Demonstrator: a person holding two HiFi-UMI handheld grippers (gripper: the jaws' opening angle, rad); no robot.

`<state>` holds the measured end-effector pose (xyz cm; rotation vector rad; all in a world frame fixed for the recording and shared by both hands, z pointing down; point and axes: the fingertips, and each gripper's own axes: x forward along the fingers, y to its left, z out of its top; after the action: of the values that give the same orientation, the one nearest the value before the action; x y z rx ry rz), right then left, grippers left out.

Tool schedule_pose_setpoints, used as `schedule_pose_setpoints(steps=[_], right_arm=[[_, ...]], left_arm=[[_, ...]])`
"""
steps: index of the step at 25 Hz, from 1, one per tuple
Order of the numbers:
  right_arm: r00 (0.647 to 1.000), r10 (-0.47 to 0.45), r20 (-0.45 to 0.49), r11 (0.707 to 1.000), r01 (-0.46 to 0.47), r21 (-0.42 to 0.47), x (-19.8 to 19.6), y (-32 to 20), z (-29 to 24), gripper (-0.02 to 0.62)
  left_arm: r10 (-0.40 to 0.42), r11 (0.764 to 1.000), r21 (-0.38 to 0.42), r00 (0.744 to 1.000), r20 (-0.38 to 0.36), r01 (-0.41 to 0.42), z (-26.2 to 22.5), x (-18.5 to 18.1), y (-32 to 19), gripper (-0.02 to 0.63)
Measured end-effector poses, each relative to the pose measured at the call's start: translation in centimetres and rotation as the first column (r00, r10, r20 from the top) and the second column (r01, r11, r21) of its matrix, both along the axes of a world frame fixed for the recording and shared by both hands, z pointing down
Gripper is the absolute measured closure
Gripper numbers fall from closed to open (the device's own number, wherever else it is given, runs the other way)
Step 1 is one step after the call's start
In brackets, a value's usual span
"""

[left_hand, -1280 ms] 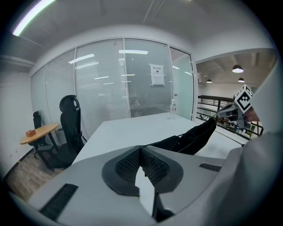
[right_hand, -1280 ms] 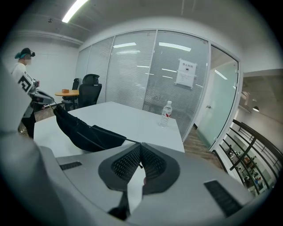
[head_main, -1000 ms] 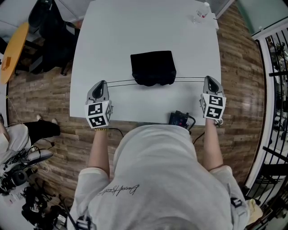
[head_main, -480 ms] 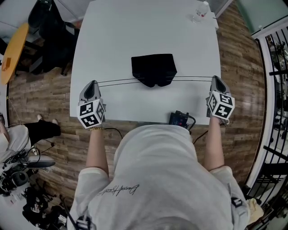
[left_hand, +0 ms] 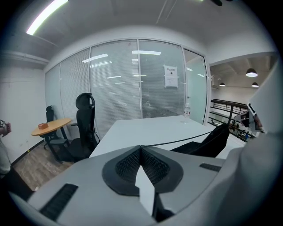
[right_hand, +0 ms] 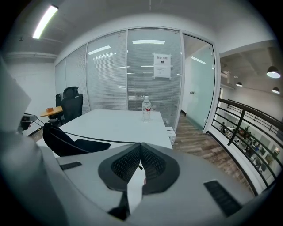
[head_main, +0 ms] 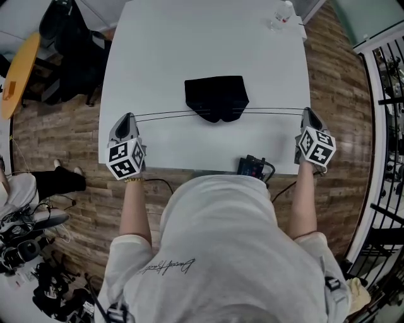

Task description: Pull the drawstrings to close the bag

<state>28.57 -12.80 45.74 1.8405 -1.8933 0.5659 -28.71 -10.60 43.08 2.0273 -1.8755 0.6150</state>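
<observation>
A black drawstring bag (head_main: 216,97) lies in the middle of the white table (head_main: 170,44), its mouth gathered toward me. Thin black drawstrings (head_main: 164,116) stretch taut from the mouth out to both sides. My left gripper (head_main: 125,119) sits at the table's left edge, shut on the left drawstring (left_hand: 177,142), which runs from its tips to the bag (left_hand: 212,140). My right gripper (head_main: 308,113) is at the table's right edge, shut on the right drawstring (right_hand: 101,137), with the bag (right_hand: 62,141) at the left of that view.
A water bottle (head_main: 282,16) stands at the table's far right corner, also visible as the bottle (right_hand: 146,109). A black device with cables (head_main: 254,168) lies at the near edge. An office chair (left_hand: 86,128) and a round orange table (head_main: 19,69) stand left. A railing (head_main: 388,126) runs along the right.
Both grippers have moved further apart along the table edges, drawing the strings longer and tauter. The bag's mouth has cinched slightly and the bag shifted a little.
</observation>
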Motion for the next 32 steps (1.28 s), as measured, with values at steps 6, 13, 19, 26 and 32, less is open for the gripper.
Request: schedule_pose_setpoints(steps=[6, 13, 19, 26, 32], right_arm=[[1.000, -0.010, 0.002, 1.000, 0.010, -0.008, 0.0, 0.4, 0.4, 0.569], [1.000, -0.001, 0.003, 1.000, 0.001, -0.004, -0.5, 0.2, 0.9, 0.571], [1.000, -0.001, -0.005, 1.000, 0.001, -0.002, -0.7, 0.2, 0.8, 0.571], [0.999, -0.008, -0.032, 0.999, 0.009, 0.041, -1.1, 0.3, -0.8, 0.571], [0.998, -0.054, -0.026, 0.996, 0.056, 0.063, -2.2, 0.5, -1.5, 0.571]], left_arm=[[0.005, 1.000, 0.003, 1.000, 0.006, -0.005, -0.1, -0.3, -0.2, 0.594], [-0.016, 1.000, -0.004, 1.000, -0.011, 0.016, 0.6, -0.7, 0.1, 0.594], [-0.031, 1.000, 0.004, 1.000, -0.003, 0.031, 0.4, -0.6, 0.1, 0.594], [-0.008, 0.998, 0.067, 0.997, 0.072, 0.003, -1.5, 0.3, -0.2, 0.594], [0.071, 0.994, 0.076, 0.995, 0.073, -0.076, -1.7, 3.1, -0.1, 0.594]])
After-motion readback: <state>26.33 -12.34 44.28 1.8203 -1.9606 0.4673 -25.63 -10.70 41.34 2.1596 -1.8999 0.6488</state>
